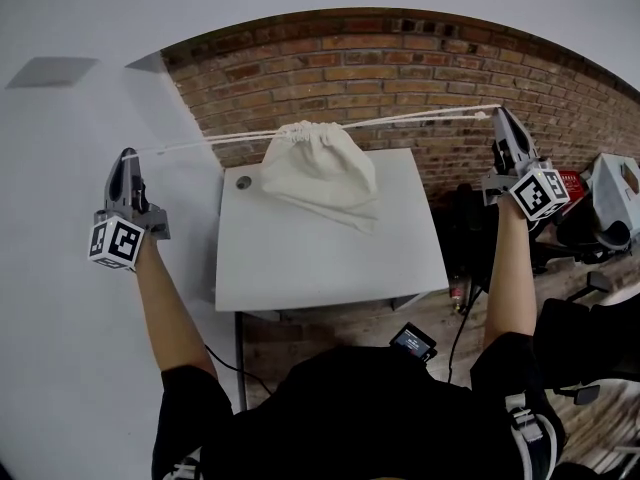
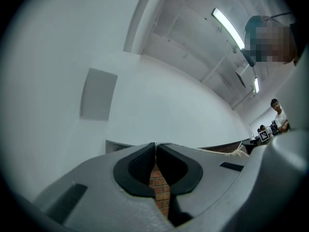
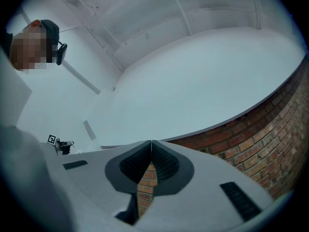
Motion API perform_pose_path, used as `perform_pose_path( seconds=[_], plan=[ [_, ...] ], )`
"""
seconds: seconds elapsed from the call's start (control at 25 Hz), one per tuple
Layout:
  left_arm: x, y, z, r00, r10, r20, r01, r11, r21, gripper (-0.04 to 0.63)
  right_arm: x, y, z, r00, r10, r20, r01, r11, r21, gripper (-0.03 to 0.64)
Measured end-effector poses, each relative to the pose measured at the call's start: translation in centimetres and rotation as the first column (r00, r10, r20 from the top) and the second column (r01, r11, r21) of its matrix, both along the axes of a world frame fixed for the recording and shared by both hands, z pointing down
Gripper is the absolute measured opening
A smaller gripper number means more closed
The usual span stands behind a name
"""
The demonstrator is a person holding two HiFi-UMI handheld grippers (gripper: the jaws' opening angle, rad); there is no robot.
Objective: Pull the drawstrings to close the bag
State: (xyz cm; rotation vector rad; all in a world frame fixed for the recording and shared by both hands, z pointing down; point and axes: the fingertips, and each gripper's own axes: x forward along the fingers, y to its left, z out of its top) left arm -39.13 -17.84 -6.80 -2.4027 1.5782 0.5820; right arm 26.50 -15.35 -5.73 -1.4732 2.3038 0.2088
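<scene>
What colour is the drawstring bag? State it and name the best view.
The drawstring bag is plain off-white; the head view shows it best.

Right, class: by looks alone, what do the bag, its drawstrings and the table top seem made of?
Bag: matt off-white cloth, probably cotton; it creases and gathers at the neck.
Drawstrings: white cord, fibre unclear; thin, taut.
Table top: smooth pale board, perhaps laminate; flat and even.

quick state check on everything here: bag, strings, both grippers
bag, mouth gathered shut, body resting on the white table
drawstrings, pulled taut out to both sides of the bag
left gripper, jaws together, clamped on the drawstrings' left end
right gripper, jaws together, clamped on the drawstrings' right end
</scene>
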Motion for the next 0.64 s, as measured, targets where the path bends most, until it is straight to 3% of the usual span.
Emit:
perform_pose_path(
  seconds=[0.64],
  plan=[
    [0.32,-0.48,0.62,1.000,0.013,-0.013,-0.013,1.000,-0.009,0.021,0.28,-0.21,0.50,1.000,0.004,-0.014,-0.004,1.000,-0.016,0.008]
  ],
)
